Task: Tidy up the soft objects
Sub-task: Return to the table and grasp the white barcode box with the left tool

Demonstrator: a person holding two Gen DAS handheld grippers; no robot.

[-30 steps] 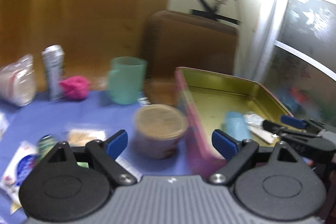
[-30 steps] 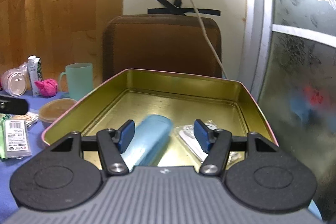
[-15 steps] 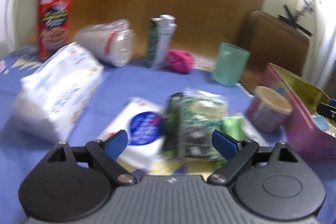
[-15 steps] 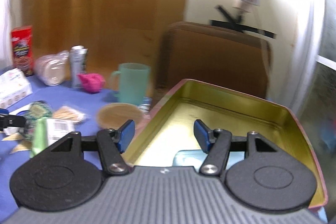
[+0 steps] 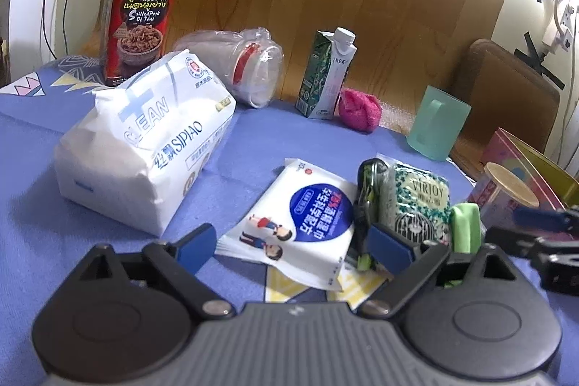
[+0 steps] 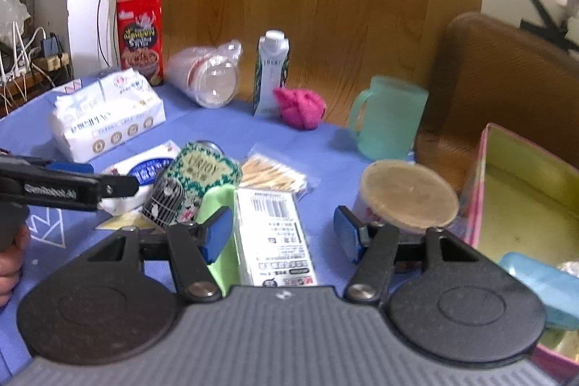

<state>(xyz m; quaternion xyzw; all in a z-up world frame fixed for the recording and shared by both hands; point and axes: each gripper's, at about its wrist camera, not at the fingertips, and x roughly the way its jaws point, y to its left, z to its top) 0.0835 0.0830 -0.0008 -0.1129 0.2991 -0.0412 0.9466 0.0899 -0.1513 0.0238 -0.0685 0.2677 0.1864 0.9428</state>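
Note:
My left gripper (image 5: 293, 246) is open and empty, hovering over a flat white wipes pack with a blue label (image 5: 300, 223). A big white tissue bag (image 5: 144, 147) lies to its left, a green patterned tissue pack (image 5: 416, 205) to its right. A pink cloth ball (image 5: 360, 109) sits at the back. My right gripper (image 6: 282, 234) is open and empty above a green pack with a barcode label (image 6: 271, 234). The tin box (image 6: 524, 201) at right holds a light blue pack (image 6: 535, 281). The left gripper's fingers (image 6: 68, 185) show at left in the right wrist view.
A blue cloth (image 5: 32, 205) covers the table. At the back stand a red snack box (image 5: 141, 20), a bag of plastic cups (image 5: 235, 67), a carton (image 5: 325, 75) and a teal mug (image 5: 438, 129). A lidded cup (image 6: 409, 198) and cotton swabs (image 6: 275, 174) lie near the tin.
Both grippers swung left, away from the tin box. The left now faces the wipes pack and tissue bag; the right now faces the green pack and lidded cup.

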